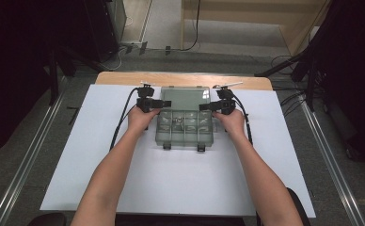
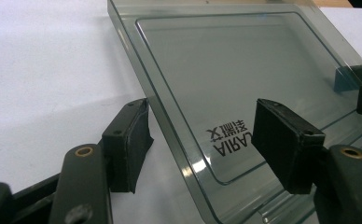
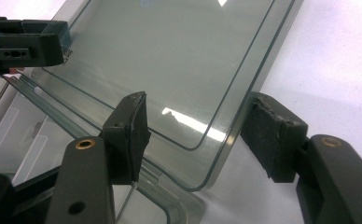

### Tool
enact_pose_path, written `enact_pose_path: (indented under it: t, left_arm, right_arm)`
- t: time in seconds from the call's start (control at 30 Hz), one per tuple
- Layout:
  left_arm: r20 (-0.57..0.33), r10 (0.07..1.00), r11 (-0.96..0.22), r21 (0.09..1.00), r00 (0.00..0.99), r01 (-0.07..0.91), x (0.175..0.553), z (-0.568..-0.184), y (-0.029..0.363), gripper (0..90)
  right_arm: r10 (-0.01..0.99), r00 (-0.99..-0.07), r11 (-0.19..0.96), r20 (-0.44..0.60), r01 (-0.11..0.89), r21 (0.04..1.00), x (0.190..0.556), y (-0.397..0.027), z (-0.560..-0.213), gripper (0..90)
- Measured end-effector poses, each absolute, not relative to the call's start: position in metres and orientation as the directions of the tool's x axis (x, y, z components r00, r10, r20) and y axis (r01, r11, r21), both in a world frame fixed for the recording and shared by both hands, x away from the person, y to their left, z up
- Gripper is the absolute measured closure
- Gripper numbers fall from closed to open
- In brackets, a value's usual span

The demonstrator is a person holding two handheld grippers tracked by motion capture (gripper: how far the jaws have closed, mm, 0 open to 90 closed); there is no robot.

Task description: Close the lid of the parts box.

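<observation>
Clear lid (image 1: 184,98) of the organiser box (image 1: 184,128), mid-worktop (image 1: 124,188) near far edge, lies between left tool (image 2: 200,140) & right tool (image 3: 202,135), each w/ jaws open astride a side edge, not clamped.

My forearms were bare, no sleeves in the high view. I held a compact black left gripper (image 1: 163,103) and a matching right gripper (image 1: 204,106), a black cable trailing from each and a pale flat plate on top. Up close, the fingers (image 2: 128,144) were matte black bars with brass-ringed holes and screw holes, ending in blocky dark pads (image 3: 273,135), worn and crumbly at the edges.
</observation>
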State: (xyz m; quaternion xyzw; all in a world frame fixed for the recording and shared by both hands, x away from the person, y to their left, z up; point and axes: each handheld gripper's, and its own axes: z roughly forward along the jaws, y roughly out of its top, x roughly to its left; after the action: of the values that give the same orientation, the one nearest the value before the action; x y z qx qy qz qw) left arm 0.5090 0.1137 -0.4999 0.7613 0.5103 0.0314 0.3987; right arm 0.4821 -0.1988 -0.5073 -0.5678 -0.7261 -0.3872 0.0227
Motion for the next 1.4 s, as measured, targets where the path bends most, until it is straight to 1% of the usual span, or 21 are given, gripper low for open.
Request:
enact_pose_path:
  t: [0.1, 0.27, 0.47, 0.57, 0.7, 0.9, 0.97, 1.07, 1.4]
  left_arm:
    - [-0.368, 0.797, -0.158, 0.638, 0.479, 0.754, 0.509, -0.500, 0.113, 36.6]
    - [-0.390, 0.785, -0.150, 0.632, 0.480, 0.760, 0.510, -0.500, 0.114, 37.7]
    - [-0.371, 0.783, -0.153, 0.664, 0.500, 0.732, 0.509, -0.492, 0.117, 45.6]
    - [-0.352, 0.783, -0.162, 0.680, 0.513, 0.715, 0.508, -0.488, 0.118, 49.4]
    - [-0.326, 0.777, -0.187, 0.698, 0.538, 0.692, 0.506, -0.484, 0.120, 51.9]
    - [-0.319, 0.766, -0.194, 0.713, 0.558, 0.674, 0.505, -0.479, 0.124, 58.3]
    - [-0.332, 0.760, -0.184, 0.715, 0.559, 0.674, 0.505, -0.478, 0.124, 58.2]
    - [-0.359, 0.750, -0.164, 0.712, 0.555, 0.683, 0.505, -0.476, 0.126, 58.1]
    - [-0.351, 0.732, -0.185, 0.722, 0.584, 0.666, 0.498, -0.464, 0.129, 58.0]
  right_arm:
    - [0.799, -0.354, 0.045, 0.486, 0.842, 0.538, 0.483, -0.199, -0.508, 40.0]
    - [0.805, -0.358, 0.052, 0.473, 0.837, 0.544, 0.484, -0.196, -0.507, 41.4]
    - [0.792, -0.367, 0.033, 0.488, 0.824, 0.565, 0.483, -0.201, -0.501, 45.9]
    - [0.788, -0.376, 0.030, 0.488, 0.815, 0.579, 0.482, -0.202, -0.497, 46.4]
    - [0.786, -0.386, 0.034, 0.483, 0.807, 0.590, 0.481, -0.204, -0.493, 47.3]
    - [0.774, -0.399, 0.028, 0.491, 0.797, 0.603, 0.481, -0.207, -0.487, 47.6]
    - [0.775, -0.397, 0.015, 0.492, 0.790, 0.613, 0.480, -0.208, -0.484, 46.1]
    - [0.769, -0.401, 0.004, 0.498, 0.782, 0.624, 0.480, -0.210, -0.479, 46.9]
    - [0.770, -0.433, 0.036, 0.469, 0.764, 0.645, 0.475, -0.213, -0.470, 52.9]
